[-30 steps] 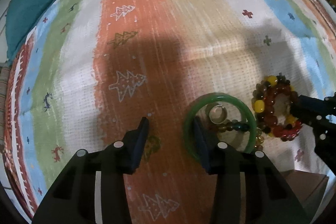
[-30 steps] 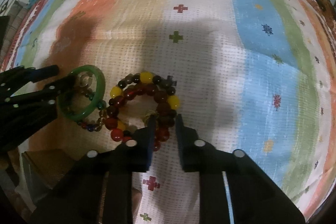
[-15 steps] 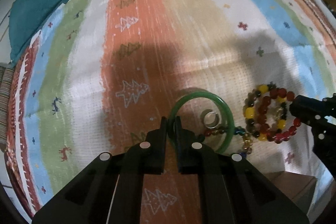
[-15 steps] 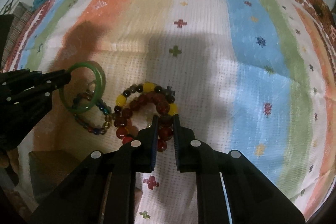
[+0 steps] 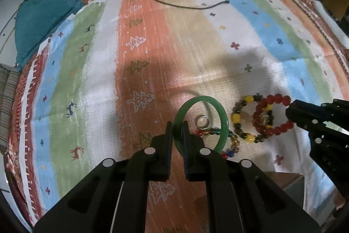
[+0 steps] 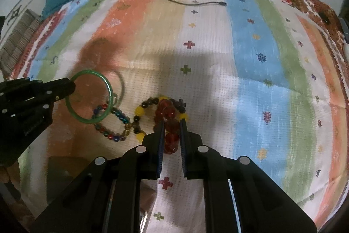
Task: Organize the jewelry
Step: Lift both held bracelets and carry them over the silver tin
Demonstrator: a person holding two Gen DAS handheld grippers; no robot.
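While no box or tray shows in either view, all items sit on or over a striped cloth.

- Green bangle: smooth, glossy, plain ring; L gripper clamped on its rim, bangle raised off cloth, tilted.
- Red bead bracelet: large translucent red beads; R gripper pinched on strand, jaws narrow.
- Yellow/dark bead bracelet: on cloth, beside red one.
- Multicolour small-bead bracelet: on cloth, partly under bangle.
- Silver ring: on cloth, seen through bangle.
- Black cable, teal fabric: far end.
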